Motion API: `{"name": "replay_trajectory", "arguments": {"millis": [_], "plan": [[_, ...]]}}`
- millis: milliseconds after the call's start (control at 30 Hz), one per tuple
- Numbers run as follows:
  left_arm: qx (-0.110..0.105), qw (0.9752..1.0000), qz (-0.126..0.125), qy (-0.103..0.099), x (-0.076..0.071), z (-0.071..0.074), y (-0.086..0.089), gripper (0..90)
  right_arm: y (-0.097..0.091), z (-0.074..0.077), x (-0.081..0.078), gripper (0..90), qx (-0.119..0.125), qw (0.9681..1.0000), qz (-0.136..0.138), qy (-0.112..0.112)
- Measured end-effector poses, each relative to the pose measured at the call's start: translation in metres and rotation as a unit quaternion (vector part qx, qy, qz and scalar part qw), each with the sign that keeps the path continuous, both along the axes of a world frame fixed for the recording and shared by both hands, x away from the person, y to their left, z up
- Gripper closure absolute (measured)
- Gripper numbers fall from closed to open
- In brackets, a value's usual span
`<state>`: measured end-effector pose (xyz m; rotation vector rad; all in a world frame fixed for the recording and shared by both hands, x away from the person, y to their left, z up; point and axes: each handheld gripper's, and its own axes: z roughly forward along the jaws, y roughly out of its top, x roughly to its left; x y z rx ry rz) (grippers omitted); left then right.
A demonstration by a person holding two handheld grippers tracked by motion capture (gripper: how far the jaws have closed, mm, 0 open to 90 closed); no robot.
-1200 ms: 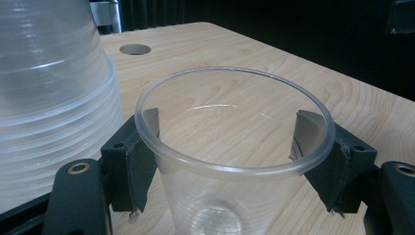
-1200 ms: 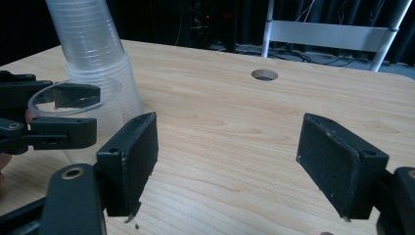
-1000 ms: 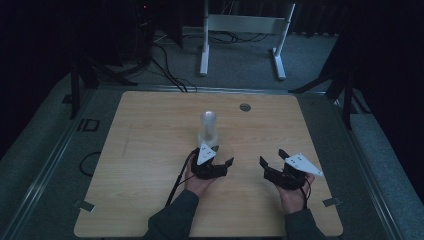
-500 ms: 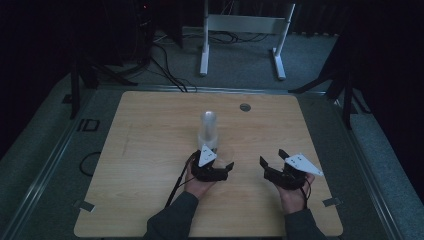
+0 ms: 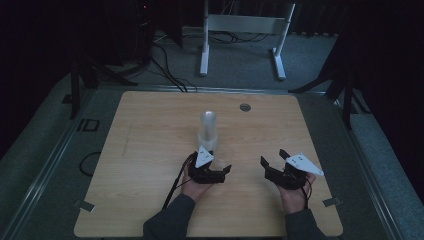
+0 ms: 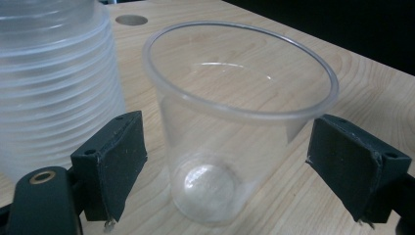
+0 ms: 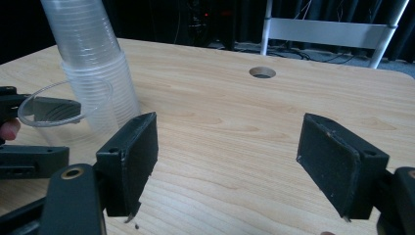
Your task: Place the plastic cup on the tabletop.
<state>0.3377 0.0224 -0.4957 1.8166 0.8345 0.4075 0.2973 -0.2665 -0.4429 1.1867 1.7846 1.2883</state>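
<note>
One clear plastic cup [image 6: 230, 142] stands upright on the surface [image 5: 150, 150] between the jaws of my left gripper [image 6: 235, 166], and this is the nearest thing I see. The jaws have just been opening, and now both pads are apart from the cup wall, with a gap on each side, so nothing is clamped. From a second ago until now the hand did not shift in the high view; only the jaws went wide. I judge from this that the single cup is now released and standing free, separated from the stack of cups [image 5: 208, 131], which stands just beside it, a little further from me. The next step, I think, is to draw the gripper back without knocking the light cup.

My right gripper [image 5: 280, 167] rests low near the surface, well apart to the right, its jaws spread wide with nothing between them.

Further away, the wooden surface has a round hole [image 5: 245, 107] near its far edge. Beyond it the room is dark; I can make out a white metal frame [image 5: 242, 30] on the grey floor and some cables
</note>
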Motion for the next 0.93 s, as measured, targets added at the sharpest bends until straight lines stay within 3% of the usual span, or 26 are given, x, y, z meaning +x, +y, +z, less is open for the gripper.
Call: {"name": "replay_trajectory", "arguments": {"millis": [400, 933], "plan": [[0.010, 0.9999, -0.001, 0.008, -0.011, -0.002, 0.016, 14.6, -0.002, 0.001, 0.000, 22.8, 0.002, 1.0000, -0.002, 0.000], [-0.002, 0.9998, 0.004, 0.017, -0.021, -0.004, 0.031, 14.7, -0.004, -0.001, 0.003, 22.2, 0.003, 0.9999, -0.004, 0.013]]}}
